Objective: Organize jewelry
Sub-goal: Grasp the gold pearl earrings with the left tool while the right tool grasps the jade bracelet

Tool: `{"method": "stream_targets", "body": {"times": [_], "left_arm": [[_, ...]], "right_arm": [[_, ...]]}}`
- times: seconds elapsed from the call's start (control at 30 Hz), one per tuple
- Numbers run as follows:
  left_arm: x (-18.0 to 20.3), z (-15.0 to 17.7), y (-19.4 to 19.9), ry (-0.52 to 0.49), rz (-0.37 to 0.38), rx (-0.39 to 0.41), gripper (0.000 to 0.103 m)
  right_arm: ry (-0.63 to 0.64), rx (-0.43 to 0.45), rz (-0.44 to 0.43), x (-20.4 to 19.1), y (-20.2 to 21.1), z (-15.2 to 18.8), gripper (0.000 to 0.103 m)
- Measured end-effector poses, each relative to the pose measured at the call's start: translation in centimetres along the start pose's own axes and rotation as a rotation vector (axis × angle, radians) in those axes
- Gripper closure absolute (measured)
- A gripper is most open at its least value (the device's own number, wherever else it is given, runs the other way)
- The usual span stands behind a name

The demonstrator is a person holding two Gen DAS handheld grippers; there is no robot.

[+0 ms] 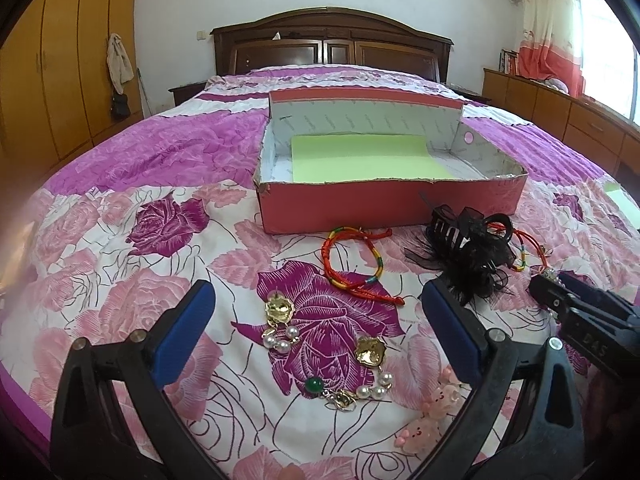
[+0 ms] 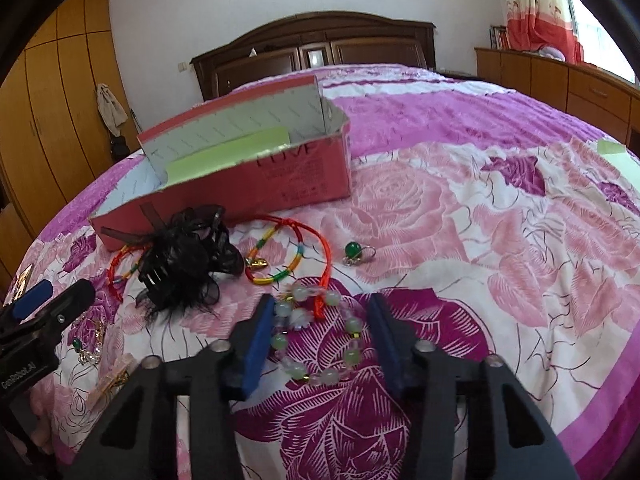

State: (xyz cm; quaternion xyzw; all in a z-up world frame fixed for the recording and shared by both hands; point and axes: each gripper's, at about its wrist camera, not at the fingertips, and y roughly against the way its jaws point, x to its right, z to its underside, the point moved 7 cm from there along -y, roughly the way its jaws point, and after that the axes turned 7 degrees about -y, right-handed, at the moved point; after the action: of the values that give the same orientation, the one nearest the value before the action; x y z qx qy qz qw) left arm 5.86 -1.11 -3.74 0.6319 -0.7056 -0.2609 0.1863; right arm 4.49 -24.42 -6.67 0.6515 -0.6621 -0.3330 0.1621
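Note:
A red open box [image 1: 392, 208] with green paper inside [image 1: 364, 156] lies on the bed; it also shows in the right wrist view [image 2: 280, 176]. My left gripper [image 1: 316, 308] is open above gold pearl earrings [image 1: 280, 312] and a pearl piece with a green bead [image 1: 360, 384]. A red braided cord bracelet [image 1: 356, 264] and a black hair claw [image 1: 468, 252] lie before the box. My right gripper [image 2: 320, 320] is open, its jaws either side of a pale green bead bracelet [image 2: 316, 340]. A second cord bracelet [image 2: 288, 256] and a green-stone ring [image 2: 356, 252] lie beyond it.
The floral bedspread [image 2: 480, 240] covers the bed. Pink bear clips [image 1: 432, 412] lie near my left gripper's right finger. A wooden headboard [image 1: 332, 44], wardrobe [image 1: 48, 80] and low cabinets [image 1: 560, 104] surround the bed. A green paper scrap [image 2: 612, 148] lies at far right.

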Motion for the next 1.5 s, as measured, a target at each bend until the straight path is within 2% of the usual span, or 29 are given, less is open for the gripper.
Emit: {"method": "stream_targets", "body": {"times": [0.07,0.37,0.47,0.53,0.6,0.8,0.9,1.13,1.5], "left_arm": [[0.0,0.1,0.1,0.004,0.016,-0.006,0.01],[0.0,0.8,0.7,0.005,0.081,-0.08,0.03],[0.9,1.9,0.4,-0.021,0.115,-0.138,0.046],[1.5,2.4,0.2,-0.043,0.13,-0.169,0.064],[2.0,2.7,-0.2,-0.064,0.139,-0.198,0.075],[2.4,3.0,-0.9,-0.092,0.145,-0.23,0.08],[2.5,3.0,-0.7,-0.095,0.167,-0.235,0.095],[2.5,2.4,0.2,-0.093,0.184,-0.205,0.095],[2.5,-0.3,3.0,-0.083,0.188,-0.104,0.095]], "right_arm": [[-0.006,-0.005,-0.003,0.1,0.1,0.0,0.064],[-0.005,0.011,-0.026,0.1,1.7,-0.4,0.071],[0.002,0.018,-0.035,0.1,2.0,-0.5,0.073],[0.006,0.02,-0.04,0.0,2.2,-0.5,0.073],[0.009,0.023,-0.047,-0.1,2.5,-0.5,0.074],[0.026,0.044,-0.078,-0.6,3.5,-0.6,0.074],[0.036,0.058,-0.088,-0.9,4.0,-0.7,0.074],[0.043,0.097,-0.102,-0.9,5.5,-1.1,0.074],[0.077,0.165,-0.126,-1.8,8.5,-2.0,0.074]]}}
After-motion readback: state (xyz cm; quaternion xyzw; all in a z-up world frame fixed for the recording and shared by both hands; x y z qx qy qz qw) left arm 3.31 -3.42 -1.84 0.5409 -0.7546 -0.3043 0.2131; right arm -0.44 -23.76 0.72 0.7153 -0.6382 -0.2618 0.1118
